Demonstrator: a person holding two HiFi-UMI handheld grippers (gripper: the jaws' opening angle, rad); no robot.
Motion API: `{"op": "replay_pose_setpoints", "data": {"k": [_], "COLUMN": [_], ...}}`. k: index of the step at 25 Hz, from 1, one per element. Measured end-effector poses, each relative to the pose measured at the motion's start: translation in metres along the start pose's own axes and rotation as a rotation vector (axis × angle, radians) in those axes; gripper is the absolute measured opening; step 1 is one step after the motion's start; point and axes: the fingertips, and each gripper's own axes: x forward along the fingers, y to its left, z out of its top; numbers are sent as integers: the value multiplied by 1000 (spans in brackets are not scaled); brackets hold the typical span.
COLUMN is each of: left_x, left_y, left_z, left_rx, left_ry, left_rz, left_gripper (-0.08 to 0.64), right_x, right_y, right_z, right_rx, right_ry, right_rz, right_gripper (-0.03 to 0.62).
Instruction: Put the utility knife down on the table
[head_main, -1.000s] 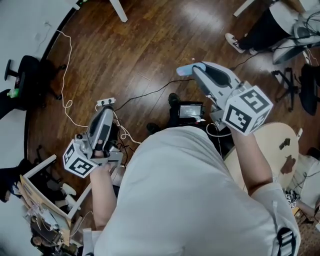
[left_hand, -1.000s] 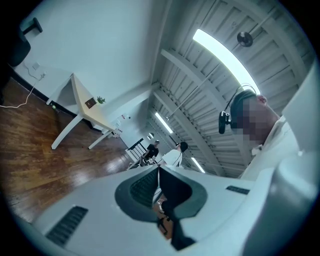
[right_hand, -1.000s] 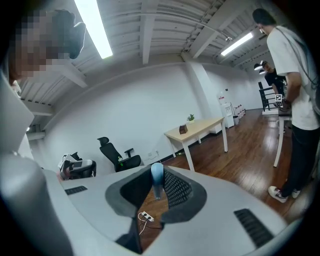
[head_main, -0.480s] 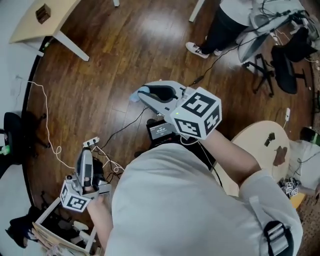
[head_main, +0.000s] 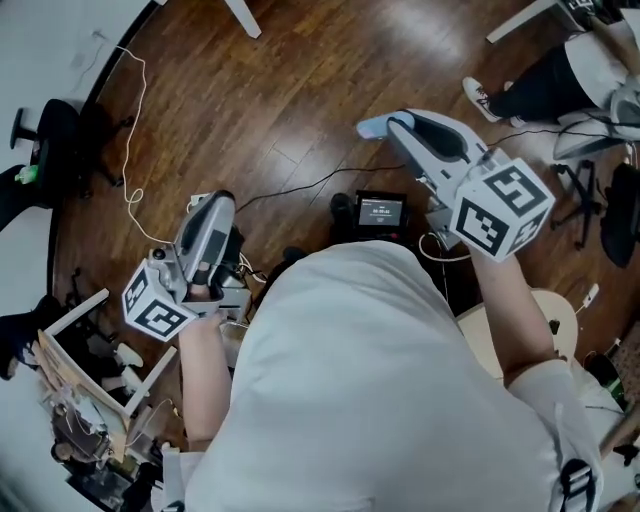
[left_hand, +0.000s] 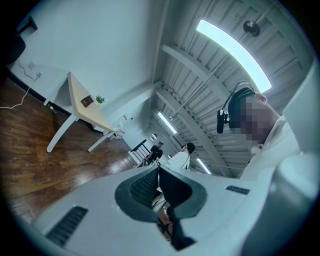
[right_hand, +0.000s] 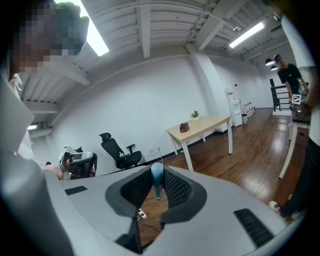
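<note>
The utility knife (right_hand: 157, 181) has a light blue handle and stands upright between my right gripper's pads. In the head view its blue end (head_main: 372, 127) sticks out past the right gripper (head_main: 388, 126), which is held high over the wood floor and is shut on the knife. My left gripper (head_main: 221, 202) hangs lower at the left. In the left gripper view its jaws (left_hand: 159, 170) meet at the tips with nothing between them. A light wooden table (right_hand: 201, 128) stands by the white wall and also shows in the left gripper view (left_hand: 83, 100).
Cables (head_main: 132, 150) trail over the dark wood floor. A small black screen device (head_main: 380, 212) lies below the person's chest. A black office chair (head_main: 52, 140) stands at the left, with a cluttered wooden rack (head_main: 85, 390) at lower left. Another person's shoe (head_main: 482, 93) is at upper right.
Half a second ago the head view had swung, with the right gripper and knife at the picture's centre. It now shows them at upper right again, and the left gripper sits higher.
</note>
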Motion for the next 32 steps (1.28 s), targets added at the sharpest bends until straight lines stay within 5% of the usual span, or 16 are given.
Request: {"op": "replay_pose_setpoints", "data": {"k": [21,27,32], "left_x": [31,59,49], "left_y": [-17,22,39], "left_z": [15,7,21], "left_rx": [-14,-11,-15], "left_ry": [25,9,-24], "left_rz": [-8,25,34], "left_gripper": [3,3,3], "right_x": [7,38,69], "right_y": [-9,-57,-49], "right_z": [25,8,6], "right_rx": [13,22,17], "right_ry": [19,40,67], "right_rz": [35,44,69], "right_gripper": [69,69,69]}}
